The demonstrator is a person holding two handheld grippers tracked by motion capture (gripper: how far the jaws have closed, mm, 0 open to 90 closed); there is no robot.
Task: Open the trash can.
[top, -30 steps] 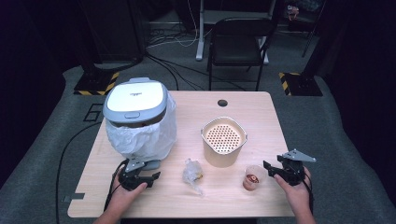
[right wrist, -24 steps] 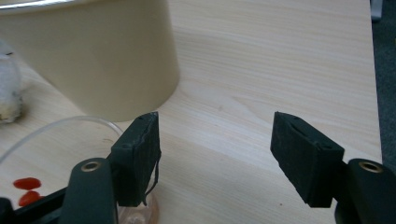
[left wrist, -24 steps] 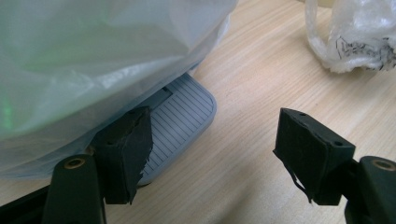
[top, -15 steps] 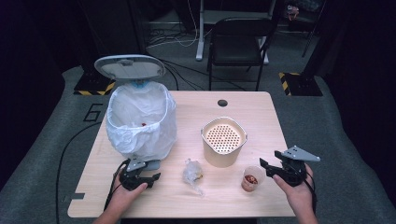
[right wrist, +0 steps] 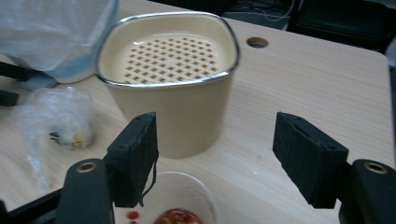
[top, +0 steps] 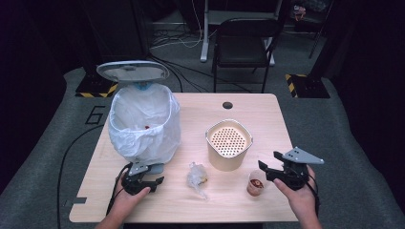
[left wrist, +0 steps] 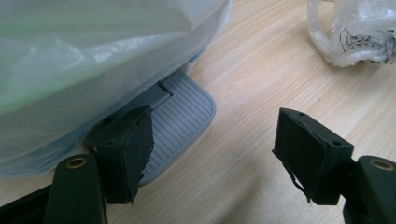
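Pressing on the grey pedal (left wrist: 182, 116) at the foot of a bag-lined bin (top: 143, 124), the left gripper (top: 141, 180) rests at the near left of the wooden table (top: 267, 119), its jaws wide apart with nothing between them; one pad lies on the pedal's ribbed surface. The bin's lid (top: 133, 71) stands raised over the white liner. At the near right, the right gripper (top: 279, 172) hovers just beside a small clear cup (top: 256, 182) holding something red, its jaws spread wide and gripping nothing; in the right gripper view the cup (right wrist: 180, 200) sits below and between the pads, untouched. A cream container with a perforated insert (top: 228, 143) stands mid-table, and a crumpled clear wrapper (top: 197, 177) lies between the two grippers.
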